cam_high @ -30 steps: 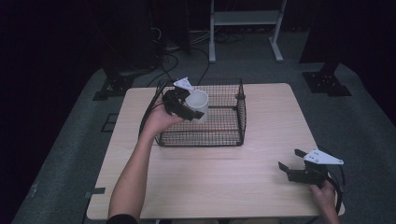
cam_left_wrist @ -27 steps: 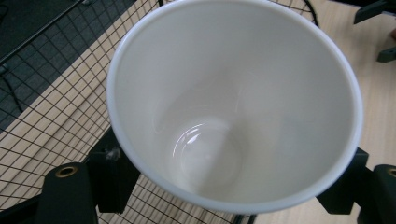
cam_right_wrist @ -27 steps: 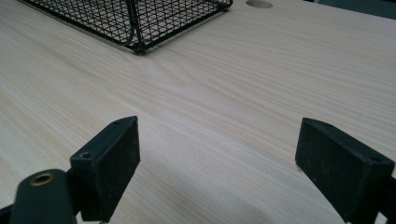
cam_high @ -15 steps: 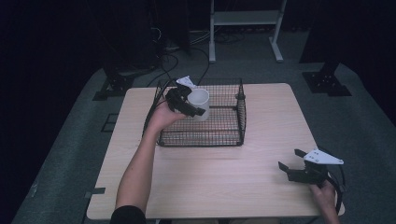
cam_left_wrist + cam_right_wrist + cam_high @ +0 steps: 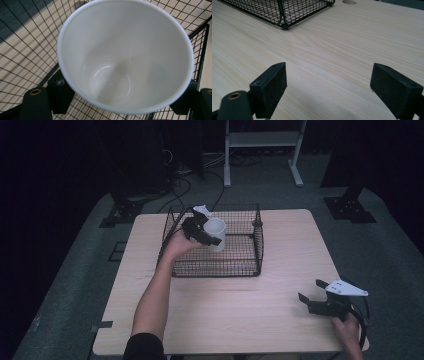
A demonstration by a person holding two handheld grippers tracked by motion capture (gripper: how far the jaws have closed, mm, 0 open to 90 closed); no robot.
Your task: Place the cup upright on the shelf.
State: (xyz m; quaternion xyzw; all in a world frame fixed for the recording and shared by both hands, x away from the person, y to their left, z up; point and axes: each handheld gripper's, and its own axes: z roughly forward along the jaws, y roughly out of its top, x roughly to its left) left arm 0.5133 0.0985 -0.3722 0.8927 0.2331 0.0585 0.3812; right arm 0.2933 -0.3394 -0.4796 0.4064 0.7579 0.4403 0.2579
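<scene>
A white cup (image 5: 216, 234) hangs tilted inside the left part of a black wire basket (image 5: 215, 270) at the back of the wooden table (image 5: 225, 320). My left gripper (image 5: 209, 237) is shut on it. In the left gripper view the cup (image 5: 125, 57) faces me mouth-on and is empty, with a black jaw pressed against each side and the basket mesh (image 5: 25, 50) behind it. My right gripper (image 5: 311, 291) rests open near the table's front right corner. In the right gripper view its jaws (image 5: 328, 92) stand wide apart over bare wood, with nothing between them.
The basket's near corner (image 5: 279, 10) lies well ahead of the right gripper. A round hole (image 5: 349, 2) is cut in the tabletop (image 5: 337, 45) beyond it. Behind the table stand a white metal frame (image 5: 262, 150) and cables on the dark floor.
My left hand has carried the cup lower into the basket and slightly to the right. The right gripper has stayed in place.
</scene>
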